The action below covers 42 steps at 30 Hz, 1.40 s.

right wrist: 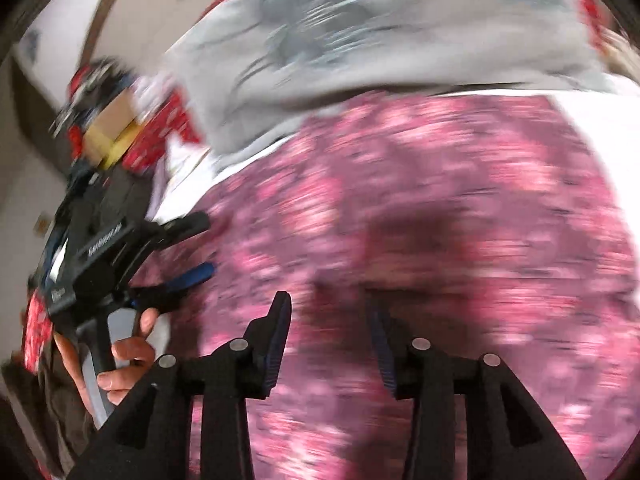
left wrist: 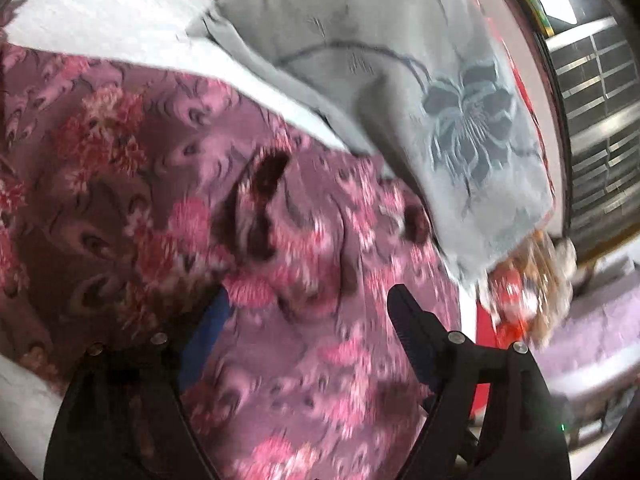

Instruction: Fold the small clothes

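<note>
Pink floral garment [left wrist: 168, 168] spreads directly ahead of both; your left gripper [left wrist: 308, 320] and right gripper [right wrist: 328, 344] gape, empty.

Pink-and-mauve floral garment [left wrist: 160, 168] lies spread over white surface, dark knotted fastenings on front. Grey flower-patterned cloth [left wrist: 420, 92] lies rumpled, overlapping its far edge.

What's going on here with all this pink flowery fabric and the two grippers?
A person is working with two handheld grippers over a pink floral garment spread on a white surface. A grey flower-print cloth lies beside it, overlapping its far edge. Both the left gripper and right gripper are open and hold nothing. No fold is clearly made yet; the right view is blurred.
</note>
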Tool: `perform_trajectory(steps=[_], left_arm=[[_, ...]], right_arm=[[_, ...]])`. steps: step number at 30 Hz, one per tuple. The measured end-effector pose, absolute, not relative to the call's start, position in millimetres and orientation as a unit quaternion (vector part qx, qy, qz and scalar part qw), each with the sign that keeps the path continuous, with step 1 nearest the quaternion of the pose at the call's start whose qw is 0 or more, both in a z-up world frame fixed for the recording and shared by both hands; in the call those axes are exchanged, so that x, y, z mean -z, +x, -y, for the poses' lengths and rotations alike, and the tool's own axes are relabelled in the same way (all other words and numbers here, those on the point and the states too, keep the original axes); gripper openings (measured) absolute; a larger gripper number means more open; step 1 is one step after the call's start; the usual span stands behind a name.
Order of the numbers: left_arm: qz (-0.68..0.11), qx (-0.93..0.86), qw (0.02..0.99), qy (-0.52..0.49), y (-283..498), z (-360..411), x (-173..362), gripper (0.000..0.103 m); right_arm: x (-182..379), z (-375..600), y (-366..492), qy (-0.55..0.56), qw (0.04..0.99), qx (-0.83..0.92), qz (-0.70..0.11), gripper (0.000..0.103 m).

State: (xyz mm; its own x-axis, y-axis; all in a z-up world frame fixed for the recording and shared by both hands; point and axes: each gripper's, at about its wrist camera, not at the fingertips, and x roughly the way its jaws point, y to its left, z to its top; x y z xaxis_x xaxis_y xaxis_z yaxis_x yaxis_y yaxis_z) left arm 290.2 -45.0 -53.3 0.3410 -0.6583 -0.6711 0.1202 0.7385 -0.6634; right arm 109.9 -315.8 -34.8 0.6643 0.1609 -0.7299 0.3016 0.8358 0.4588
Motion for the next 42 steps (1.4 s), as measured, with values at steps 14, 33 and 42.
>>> perform_trajectory(steps=[14,33,42], left_arm=[[-0.46,0.191,0.822,-0.275,291.2,10.9,38.4,0.006],[-0.523,0.114,0.826,-0.18,298.5,13.1,58.3,0.047],[-0.495,0.101,0.804,-0.314,293.2,-62.2,39.4,0.048]], right_arm=[[69.5,460.0,83.6,0.411,0.818,0.174,-0.362,0.048],[8.6,359.5,141.1,0.227,0.894,0.123,-0.367,0.018],[28.6,226.3,232.4,0.213,0.893,-0.038,-0.396,0.017]])
